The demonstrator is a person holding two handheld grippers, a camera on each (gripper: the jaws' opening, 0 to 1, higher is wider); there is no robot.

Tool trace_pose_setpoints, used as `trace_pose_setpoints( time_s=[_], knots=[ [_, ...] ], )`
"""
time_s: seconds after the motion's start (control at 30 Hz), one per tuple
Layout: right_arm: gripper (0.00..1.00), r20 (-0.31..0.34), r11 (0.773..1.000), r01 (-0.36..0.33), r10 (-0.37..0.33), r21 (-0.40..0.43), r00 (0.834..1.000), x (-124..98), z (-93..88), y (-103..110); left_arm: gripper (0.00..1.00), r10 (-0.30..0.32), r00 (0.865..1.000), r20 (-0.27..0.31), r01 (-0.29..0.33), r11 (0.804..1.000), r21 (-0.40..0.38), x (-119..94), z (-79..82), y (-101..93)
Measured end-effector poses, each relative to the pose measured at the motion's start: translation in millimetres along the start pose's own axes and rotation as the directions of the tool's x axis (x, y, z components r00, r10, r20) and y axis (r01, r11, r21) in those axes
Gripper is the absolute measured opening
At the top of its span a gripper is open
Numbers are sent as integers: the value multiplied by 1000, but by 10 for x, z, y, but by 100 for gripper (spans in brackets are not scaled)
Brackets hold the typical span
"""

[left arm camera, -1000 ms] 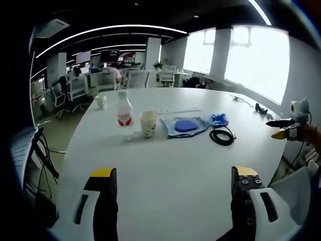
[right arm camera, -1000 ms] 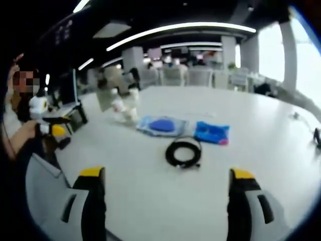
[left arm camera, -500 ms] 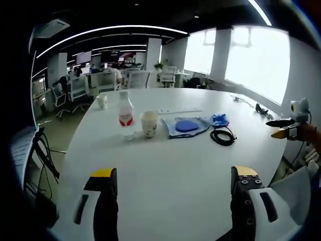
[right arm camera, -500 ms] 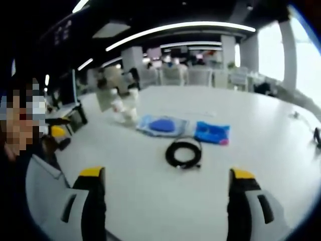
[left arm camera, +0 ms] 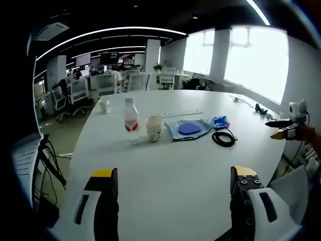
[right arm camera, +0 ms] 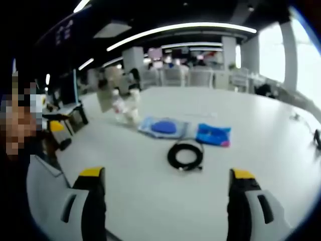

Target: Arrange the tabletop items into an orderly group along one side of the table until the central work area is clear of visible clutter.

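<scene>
Well ahead of the empty, spread left hand-held gripper (left arm camera: 172,188), on the white round worktop (left arm camera: 170,165), stand left to right a clear plastic bottle with a red label (left arm camera: 131,118), a white paper cup (left arm camera: 154,128), a blue disc on a pale cloth (left arm camera: 189,128) and a black coiled cable (left arm camera: 224,138). The right hand-held gripper (right arm camera: 168,193), also spread and empty, has the cable straight ahead.

An open office with curved ceiling light strips (left arm camera: 100,33), bright windows (left arm camera: 256,60) and white swivel chairs (left arm camera: 77,90).
</scene>
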State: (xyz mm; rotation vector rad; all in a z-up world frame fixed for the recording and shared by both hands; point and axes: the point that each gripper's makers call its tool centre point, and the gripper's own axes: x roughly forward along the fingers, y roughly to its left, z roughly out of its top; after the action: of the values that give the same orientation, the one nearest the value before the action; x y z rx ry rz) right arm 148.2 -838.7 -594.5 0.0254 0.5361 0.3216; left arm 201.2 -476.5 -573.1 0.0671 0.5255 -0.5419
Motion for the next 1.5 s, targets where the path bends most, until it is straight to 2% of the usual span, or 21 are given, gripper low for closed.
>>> trace_pose_setpoints(
  time_s=[0.1, 0.2, 0.23, 0.27, 0.3, 0.4, 0.5, 0.63, 0.77, 0.8, 0.87, 0.97, 1.03, 1.13, 1.27, 1.33, 1.4, 1.5],
  knots=[
    [100, -10, 1000, -5, 5, 6, 1000, -23, 37, 44, 91, 14, 1000, -4, -14, 999, 30, -75, 103, 51],
    [100, -7, 1000, -15, 15, -7, 1000, -82, 129, 115, 90, 5, 998, 64, -2, 999, -40, -156, 321, 98],
    [100, -11, 1000, -15, 15, -12, 1000, -101, 163, 129, 90, 0, 998, 55, 3, 999, -49, -187, 332, 126],
    [100, -15, 1000, -16, 16, -19, 1000, -112, 181, 137, 89, -7, 1000, 15, 8, 998, -64, -227, 308, 158],
    [100, -30, 999, -12, 11, -29, 999, -127, 190, 139, 89, -4, 1000, 2, 4, 998, -59, -249, 314, 191],
    [100, -37, 999, -10, 8, -48, 999, -150, 236, 155, 89, 41, 999, 20, -41, 999, 13, -333, 417, 324],
    [100, -34, 999, -14, 12, -41, 999, -160, 272, 175, 90, 51, 999, 7, -51, 998, 21, -386, 424, 370],
    [100, -49, 1000, -18, 17, -21, 999, -160, 271, 192, 90, 60, 998, 6, -60, 998, -6, -410, 390, 466],
    [100, -58, 999, -11, 9, -32, 998, -172, 270, 182, 91, 53, 999, -4, -53, 999, -1, -408, 372, 469],
    [100, -55, 999, -11, 9, -33, 998, -174, 276, 180, 92, 18, 1000, 23, -18, 999, -33, -389, 403, 406],
    [100, -57, 999, -14, 12, -30, 998, -184, 281, 180, 92, -41, 999, 21, 43, 995, -85, -379, 395, 311],
    [100, -56, 999, -20, 18, -30, 998, -203, 294, 175, 92, -11, 1000, 23, 13, 998, -59, -394, 409, 385],
    [100, -61, 999, -32, 30, -28, 998, -215, 294, 176, 92, 22, 1000, -5, -22, 1000, -19, -422, 374, 459],
    [100, -62, 999, -41, 40, -25, 997, -230, 303, 167, 92, 21, 1000, -1, -21, 999, -34, -443, 388, 487],
    [100, -67, 999, -31, 28, -36, 997, -241, 299, 128, 92, -3, 1000, 16, 4, 998, -58, -425, 414, 419],
    [100, -71, 999, -29, 26, -33, 997, -248, 292, 105, 92, -32, 999, -3, 32, 998, -59, -368, 366, 307],
    [100, -71, 999, -27, 25, -34, 997, -256, 292, 94, 92, -41, 999, -5, 40, 998, -58, -322, 335, 259],
    [100, -67, 999, -27, 24, -29, 997, -275, 298, 73, 92, -49, 998, -38, 47, 998, -41, -264, 250, 191]
  ],
)
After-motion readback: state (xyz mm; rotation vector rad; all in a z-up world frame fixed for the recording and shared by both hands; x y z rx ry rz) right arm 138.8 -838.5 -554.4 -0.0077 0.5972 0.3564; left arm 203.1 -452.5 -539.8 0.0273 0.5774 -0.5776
